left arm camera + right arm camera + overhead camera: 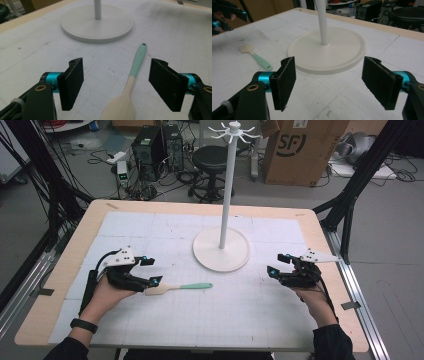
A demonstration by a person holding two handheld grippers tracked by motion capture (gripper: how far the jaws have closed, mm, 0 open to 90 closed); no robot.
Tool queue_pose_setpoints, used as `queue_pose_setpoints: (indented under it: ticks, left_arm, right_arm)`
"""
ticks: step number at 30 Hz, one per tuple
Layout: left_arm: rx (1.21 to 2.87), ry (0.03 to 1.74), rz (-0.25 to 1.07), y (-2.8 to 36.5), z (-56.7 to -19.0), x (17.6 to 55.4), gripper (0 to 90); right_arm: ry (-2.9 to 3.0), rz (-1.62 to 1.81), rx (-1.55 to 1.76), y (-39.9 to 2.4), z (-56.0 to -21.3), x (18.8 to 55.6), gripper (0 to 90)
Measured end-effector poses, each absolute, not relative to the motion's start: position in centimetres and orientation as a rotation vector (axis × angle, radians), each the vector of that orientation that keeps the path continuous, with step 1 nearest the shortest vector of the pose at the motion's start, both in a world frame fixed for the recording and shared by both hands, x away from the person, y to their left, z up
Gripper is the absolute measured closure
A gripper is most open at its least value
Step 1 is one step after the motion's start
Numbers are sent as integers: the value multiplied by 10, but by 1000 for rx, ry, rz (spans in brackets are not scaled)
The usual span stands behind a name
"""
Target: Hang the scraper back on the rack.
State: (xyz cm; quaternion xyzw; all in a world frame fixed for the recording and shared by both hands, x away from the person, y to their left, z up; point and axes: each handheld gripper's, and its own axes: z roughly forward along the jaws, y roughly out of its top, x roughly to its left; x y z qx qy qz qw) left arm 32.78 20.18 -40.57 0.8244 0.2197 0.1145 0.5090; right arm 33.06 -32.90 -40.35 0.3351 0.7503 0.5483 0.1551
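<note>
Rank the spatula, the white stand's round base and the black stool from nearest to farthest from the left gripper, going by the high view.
From the left gripper:
1. Spatula, lying on the mat right beside the jaws, toward the table's middle.
2. Stand base, mid-table, farther back.
3. Black stool, on the floor beyond the table's far edge.

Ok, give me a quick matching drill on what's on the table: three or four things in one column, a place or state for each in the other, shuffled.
Things:
1. spatula
2. stand
3. left gripper
4. right gripper

Places or states:
A. open, near the table's right edge, nothing between its jaws
B. upright on a round base, mid-table
C. lying flat, green handle toward the stand
D. open, around the spatula's pale blade, not gripping it

Pairs: 1-C, 2-B, 3-D, 4-A
</note>
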Motion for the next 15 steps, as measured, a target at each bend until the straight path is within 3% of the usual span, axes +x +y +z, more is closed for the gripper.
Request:
queue_pose_setpoints:
  ticks: [15]
  left_arm:
    - [2136,454,217,154,-428,336,307]
  right_arm:
    - [2162,1564,949,-327,-405,332,272]
